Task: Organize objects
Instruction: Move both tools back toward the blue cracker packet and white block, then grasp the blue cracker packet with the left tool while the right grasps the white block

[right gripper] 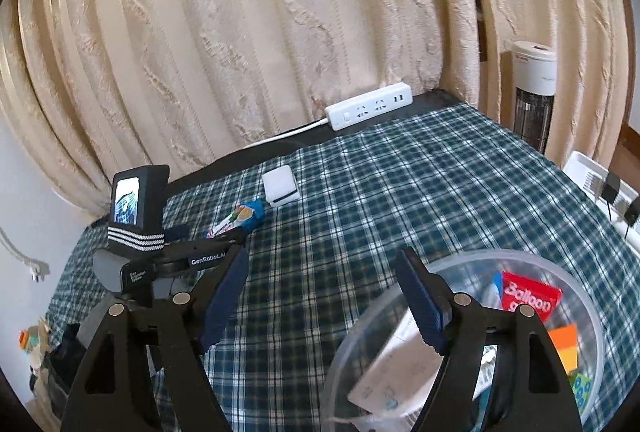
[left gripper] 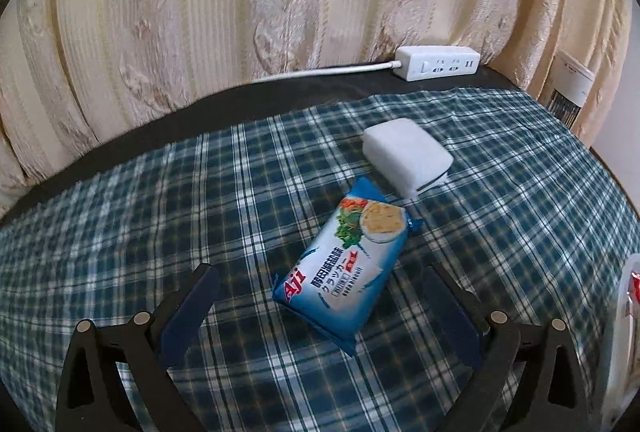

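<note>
Crackers next, by the look of it — your left gripper (left gripper: 320, 316) hangs with jaws spread wide around the near end of the blue cracker packet (left gripper: 345, 270), pads not yet touching it. Your right gripper (right gripper: 320, 302) stands released and empty beside the clear plastic tub (right gripper: 592, 316), where a red balloon box (right gripper: 530, 295) and other small items already lie. Likely next: lower, close on the packet, carry it across to the tub. A white box (left gripper: 406, 152) waits just beyond — all on a blue plaid cloth (left gripper: 120, 232), a power strip (left gripper: 438, 62) at the cream curtain (left gripper: 240, 12).
</note>
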Demonstrator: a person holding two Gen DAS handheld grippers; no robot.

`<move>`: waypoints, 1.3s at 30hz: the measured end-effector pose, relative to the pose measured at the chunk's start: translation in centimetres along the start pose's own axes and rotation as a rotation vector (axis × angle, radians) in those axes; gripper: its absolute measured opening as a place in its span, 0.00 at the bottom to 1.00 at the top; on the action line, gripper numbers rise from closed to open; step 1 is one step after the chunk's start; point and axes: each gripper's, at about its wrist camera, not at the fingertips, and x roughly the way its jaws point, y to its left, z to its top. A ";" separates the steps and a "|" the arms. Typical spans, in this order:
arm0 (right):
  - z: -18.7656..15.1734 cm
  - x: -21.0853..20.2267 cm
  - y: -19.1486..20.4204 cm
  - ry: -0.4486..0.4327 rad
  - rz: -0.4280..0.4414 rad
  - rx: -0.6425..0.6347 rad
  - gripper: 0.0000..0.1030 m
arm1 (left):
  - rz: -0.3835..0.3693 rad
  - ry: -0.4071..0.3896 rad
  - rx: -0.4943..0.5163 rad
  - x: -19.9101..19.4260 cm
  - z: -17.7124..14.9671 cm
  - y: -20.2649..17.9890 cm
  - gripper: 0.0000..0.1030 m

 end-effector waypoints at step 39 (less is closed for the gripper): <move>8.8 22.2 5.5 0.385 -0.023 -0.064 0.75 | -0.017 0.024 -0.067 0.5 -0.1 2.7 0.50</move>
